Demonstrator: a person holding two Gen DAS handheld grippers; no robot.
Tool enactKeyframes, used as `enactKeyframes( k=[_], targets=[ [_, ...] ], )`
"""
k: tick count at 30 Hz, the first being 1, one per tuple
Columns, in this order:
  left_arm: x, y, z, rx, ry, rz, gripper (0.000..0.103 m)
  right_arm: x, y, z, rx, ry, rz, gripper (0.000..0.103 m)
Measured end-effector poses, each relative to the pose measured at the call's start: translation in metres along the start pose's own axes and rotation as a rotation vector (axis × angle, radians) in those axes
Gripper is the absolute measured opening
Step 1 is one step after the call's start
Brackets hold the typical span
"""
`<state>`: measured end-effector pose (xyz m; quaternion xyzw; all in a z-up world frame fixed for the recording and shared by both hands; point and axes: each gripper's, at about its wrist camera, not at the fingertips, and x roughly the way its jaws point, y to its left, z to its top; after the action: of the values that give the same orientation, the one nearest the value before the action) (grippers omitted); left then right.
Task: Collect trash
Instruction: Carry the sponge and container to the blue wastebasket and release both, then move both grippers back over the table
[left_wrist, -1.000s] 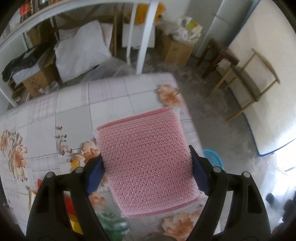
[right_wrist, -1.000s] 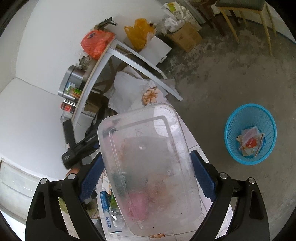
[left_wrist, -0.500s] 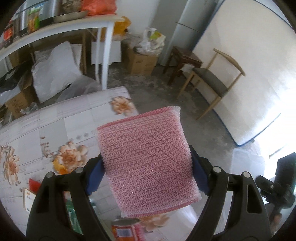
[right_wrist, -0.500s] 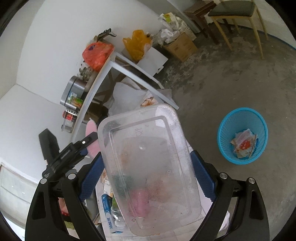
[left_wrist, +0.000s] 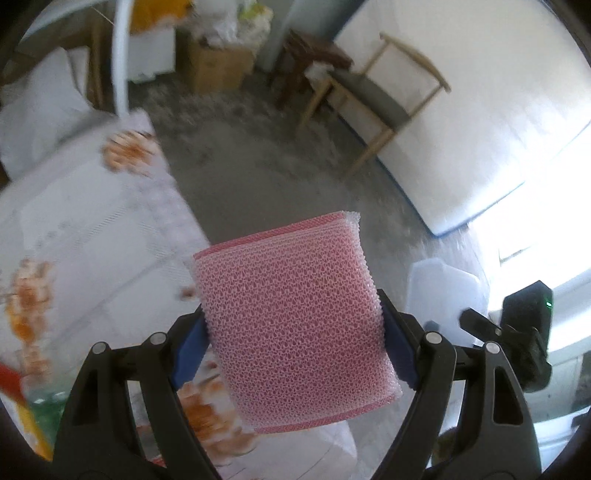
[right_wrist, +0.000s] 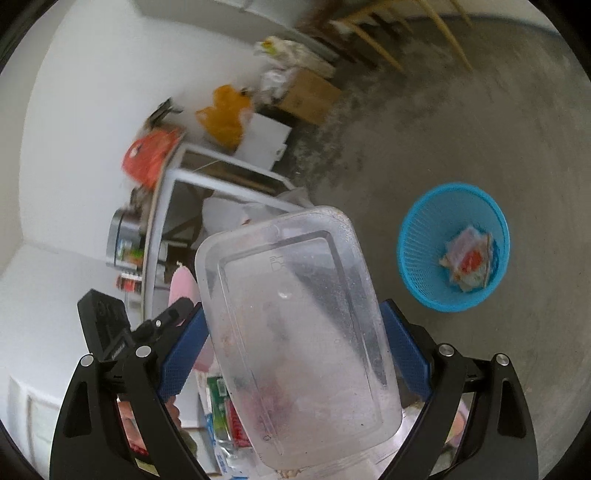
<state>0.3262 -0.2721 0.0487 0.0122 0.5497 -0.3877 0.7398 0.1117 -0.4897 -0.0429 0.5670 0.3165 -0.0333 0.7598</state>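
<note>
Pink mesh scouring pad (left_wrist: 295, 325) is sitting clamped between the blue pads of my left gripper (left_wrist: 293, 347), jaws spread wide around its two side edges, and it is hanging over the edge of the flower-print tablecloth (left_wrist: 92, 236) with bare concrete floor (left_wrist: 258, 177) beyond. That camera is also catching a wooden chair (left_wrist: 373, 96) and a cardboard box (left_wrist: 214, 66), while only a pale corner of the other load is showing at its right edge. My right gripper (right_wrist: 295, 343) is holding a clear plastic food container (right_wrist: 295, 332) across its width, pads pressing both long sides. Only the right camera is showing the blue mesh wastebasket (right_wrist: 421, 243) on the floor, well apart from the container, with crumpled wrappers (right_wrist: 467, 264) already inside; it is also showing my left gripper's black body beside the container.
</note>
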Motion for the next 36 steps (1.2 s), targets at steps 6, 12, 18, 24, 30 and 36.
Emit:
enactKeyframes(
  k=[6,12,18,24,30,36],
  targets=[
    [0.080,-0.010,0.013,-0.031,0.132,-0.030,0.079,0.032,-0.065,0.025,0.154,0.028,0.003,0.089],
    [0.147,-0.011,0.029,-0.110,0.218,-0.032,0.084,0.075,-0.118,0.061,0.254,0.053,0.047,0.090],
    [0.188,0.002,0.037,-0.216,0.249,0.012,0.087,0.126,-0.182,0.078,0.368,0.092,0.032,0.093],
    [0.182,0.000,0.032,-0.175,0.242,-0.001,0.087,0.153,-0.222,0.069,0.446,0.126,0.006,0.093],
    [0.160,-0.003,0.034,-0.153,0.195,-0.009,0.087,0.143,-0.222,0.058,0.440,0.108,0.003,0.093],
    [0.111,-0.019,0.031,-0.085,0.119,-0.005,0.087,0.106,-0.205,0.048,0.390,0.071,0.027,0.093]
  ],
)
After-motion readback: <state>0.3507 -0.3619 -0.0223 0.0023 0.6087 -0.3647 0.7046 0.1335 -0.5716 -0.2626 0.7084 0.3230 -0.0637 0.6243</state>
